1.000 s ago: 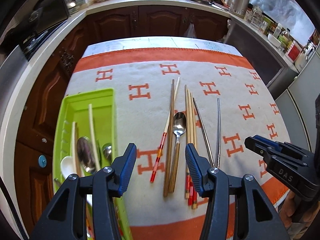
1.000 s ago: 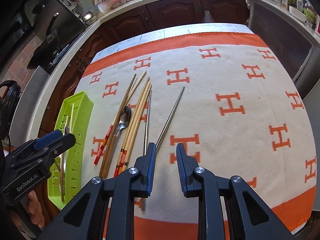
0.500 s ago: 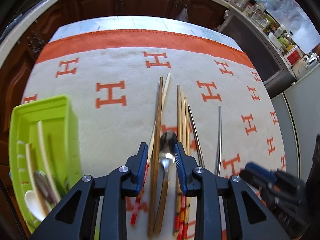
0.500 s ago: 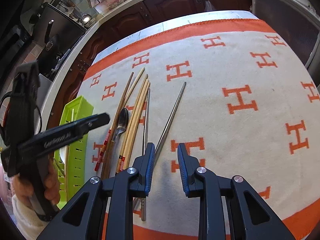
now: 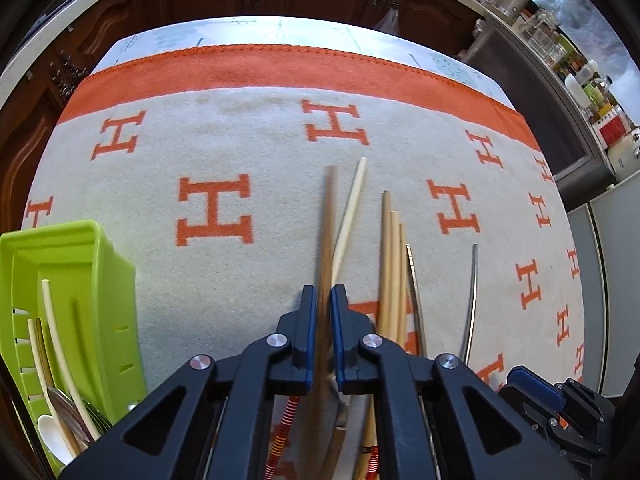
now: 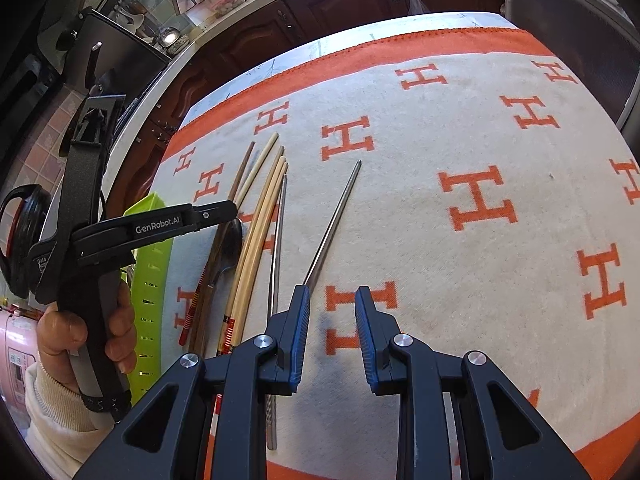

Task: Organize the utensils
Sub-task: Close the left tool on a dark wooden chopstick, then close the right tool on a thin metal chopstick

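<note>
My left gripper point(image 5: 323, 300) is shut on a dark brown wooden chopstick point(image 5: 327, 216), which runs forward between its jaws over the cloth. Beside it lie a pale chopstick point(image 5: 352, 208), several bamboo chopsticks point(image 5: 394, 264), two metal chopsticks point(image 5: 472, 292) and a metal spoon point(image 6: 226, 248) partly under the gripper. In the right wrist view my left gripper point(image 6: 232, 210) hovers over the spoon and brown chopsticks. My right gripper point(image 6: 332, 320) is open and empty, low over the cloth just right of a metal chopstick point(image 6: 334, 220).
A green utensil tray point(image 5: 80, 280) at the left holds chopsticks and spoons; it also shows in the right wrist view point(image 6: 154, 280). A white cloth with orange H marks point(image 5: 216, 208) covers the table. Dark cabinets and a cluttered counter lie beyond.
My left gripper moved forward and down over the brown chopstick and spoon and closed from wide open to shut on the chopstick. My right gripper opened a little wider and stayed near the same spot.
</note>
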Demonstrator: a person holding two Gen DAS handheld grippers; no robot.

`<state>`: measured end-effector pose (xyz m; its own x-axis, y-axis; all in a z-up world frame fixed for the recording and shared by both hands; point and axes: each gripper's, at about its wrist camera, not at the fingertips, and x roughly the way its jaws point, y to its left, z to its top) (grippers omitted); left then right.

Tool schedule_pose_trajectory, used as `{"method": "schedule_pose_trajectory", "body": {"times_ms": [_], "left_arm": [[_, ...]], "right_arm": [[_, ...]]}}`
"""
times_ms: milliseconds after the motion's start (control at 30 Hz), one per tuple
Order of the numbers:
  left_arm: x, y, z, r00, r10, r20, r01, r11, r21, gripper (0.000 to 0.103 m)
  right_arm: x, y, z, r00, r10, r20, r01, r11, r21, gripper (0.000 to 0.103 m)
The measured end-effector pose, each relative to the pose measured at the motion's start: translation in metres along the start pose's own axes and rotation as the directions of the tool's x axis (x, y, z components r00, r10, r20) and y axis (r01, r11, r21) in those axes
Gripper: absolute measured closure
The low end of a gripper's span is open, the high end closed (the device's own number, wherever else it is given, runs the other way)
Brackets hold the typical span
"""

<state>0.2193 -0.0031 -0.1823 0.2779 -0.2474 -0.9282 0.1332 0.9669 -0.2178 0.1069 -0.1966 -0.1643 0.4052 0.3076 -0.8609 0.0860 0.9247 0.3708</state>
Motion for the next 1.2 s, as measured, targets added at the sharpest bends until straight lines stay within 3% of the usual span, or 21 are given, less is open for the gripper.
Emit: {"method": "schedule_pose_trajectory", "body": {"times_ms": [233,567,767,933,1033,1100,1200], "left_arm": [[-0.007,0.016,-0.001,1.0,0.025,0.014,-0.025,0.999,-0.035,0.099],[-0.028,0.019,-0.009,0.998,-0.052,0.042,0.055,0.996,-0.075,0.099],[-0.042,0.016,-0.022,0.995,-0.085,0.06,0.089,0.994,-0.067,0.099],[-0.045,0.019,-0.034,0.994,-0.083,0.071,0.088,0.994,-0.068,0.099],[-0.041,0.018,-0.044,0.995,-0.086,0.058,0.09,0.994,-0.062,0.099],[-0.038,0.017,-0.049,0.995,-0.089,0.046,0.092,0.994,-0.058,0.099],[-0.032,0.017,-0.058,0.996,-0.089,0.027,0.09,0.994,-0.059,0.099]], "right_arm": [[0.003,-0.002,0.003,1.0,-0.004,0.001,0.004,1.0,0.003,0.079],[0.015,0.0,0.015,1.0,-0.003,-0.009,0.003,1.0,0.012,0.079],[0.029,0.008,0.033,0.999,-0.054,-0.007,0.054,0.999,0.003,0.071],[0.047,0.032,0.034,0.981,-0.191,0.019,0.192,0.978,-0.084,0.071],[0.056,0.055,0.024,0.95,-0.307,0.065,0.313,0.929,-0.199,0.071],[0.058,0.062,0.018,0.939,-0.33,0.093,0.343,0.908,-0.239,0.078],[0.056,0.062,0.013,0.943,-0.319,0.091,0.332,0.91,-0.25,0.094]]}}
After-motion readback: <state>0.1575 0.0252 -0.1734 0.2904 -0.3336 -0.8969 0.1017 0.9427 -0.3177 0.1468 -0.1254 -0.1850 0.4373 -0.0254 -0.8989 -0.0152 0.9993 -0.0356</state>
